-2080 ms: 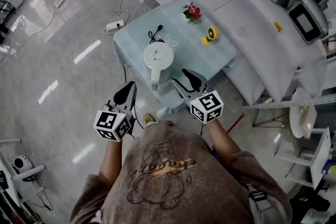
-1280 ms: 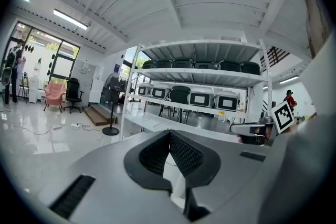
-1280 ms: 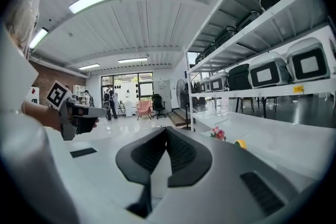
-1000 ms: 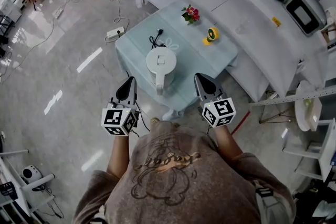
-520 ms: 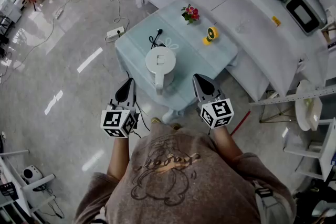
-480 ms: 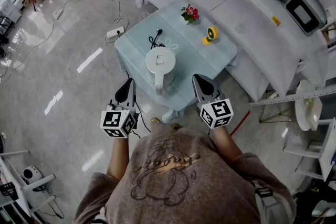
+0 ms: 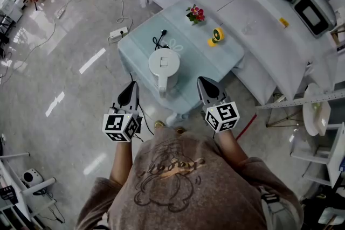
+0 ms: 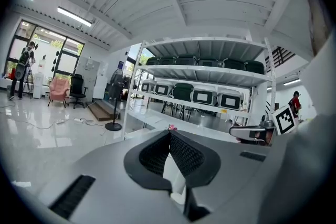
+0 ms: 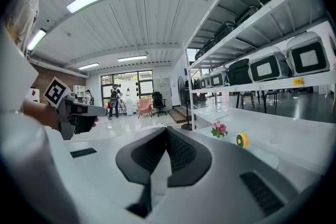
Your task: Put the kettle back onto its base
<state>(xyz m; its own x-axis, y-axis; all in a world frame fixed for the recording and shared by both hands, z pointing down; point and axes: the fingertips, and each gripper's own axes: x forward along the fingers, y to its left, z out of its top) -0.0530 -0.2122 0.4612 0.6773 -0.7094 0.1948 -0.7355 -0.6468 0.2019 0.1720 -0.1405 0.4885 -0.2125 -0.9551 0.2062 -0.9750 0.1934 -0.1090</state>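
A white kettle (image 7: pixel 163 63) is seen standing upright on a small table (image 7: pixel 197 54) covered with a pale cloth, with its handle turned toward 6 o'clock. Whether the base lies beneath it cannot be told. A black cord (image 7: pixel 160 36) is coiled on the cloth just at 12 o'clock of the kettle. A small bunch of flowers (image 7: pixel 195 13) is placed at 1 o'clock of it, and a yellow roll (image 7: pixel 216 35) at 2 o'clock.

The left gripper (image 7: pixel 131 85) is held at 7 o'clock of the kettle, apart from it, past the table's edge. Its jaws are pressed together with nothing between them. The right gripper (image 7: pixel 202 81) is held at 5 o'clock, also apart from the kettle, its jaws likewise fully closed and empty.
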